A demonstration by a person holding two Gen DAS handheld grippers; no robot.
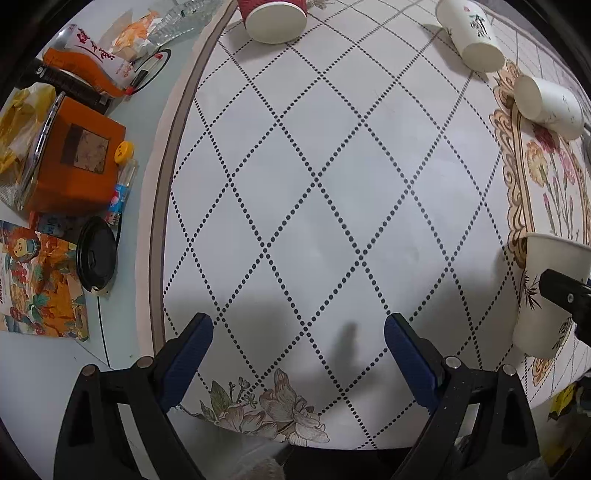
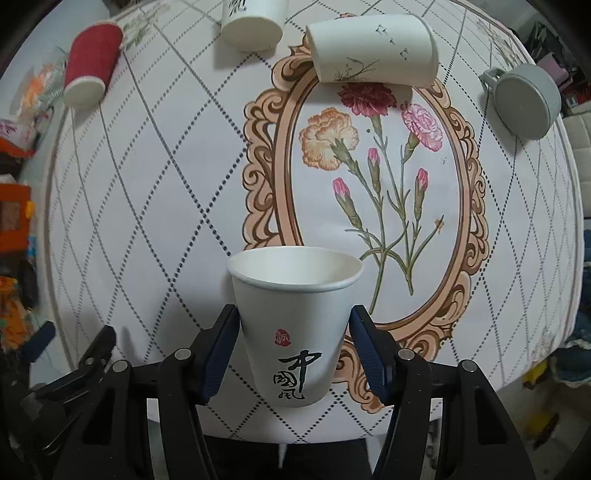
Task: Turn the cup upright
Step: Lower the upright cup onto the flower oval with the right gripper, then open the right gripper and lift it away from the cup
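**Q:** Left wrist view: why is the left gripper (image 1: 298,345) idle?

**A:** Its fingers (image 1: 194,345) stand wide apart with nothing between them, hovering above the patterned surface (image 1: 332,166). It appears parked clear of the work. At the right edge the paper cup (image 1: 546,295) stands mouth up, with a dark part of the other tool in front of it. A red cup (image 1: 275,18) and two white cups (image 1: 471,35) (image 1: 548,105) lie on their sides at the far edge.

**Q:** Right wrist view: how is the paper cup (image 2: 295,325) held?

**A:** The right gripper (image 2: 295,354) brackets it at mid-wall, a finger (image 2: 218,362) on each side, touching or nearly so; whether they press cannot be told. The cup is upright, its base apparently on the surface (image 2: 166,184), so the flip looks complete. The gripper approaches level from the near edge. A grey lid-like object (image 2: 524,103) lies far right.
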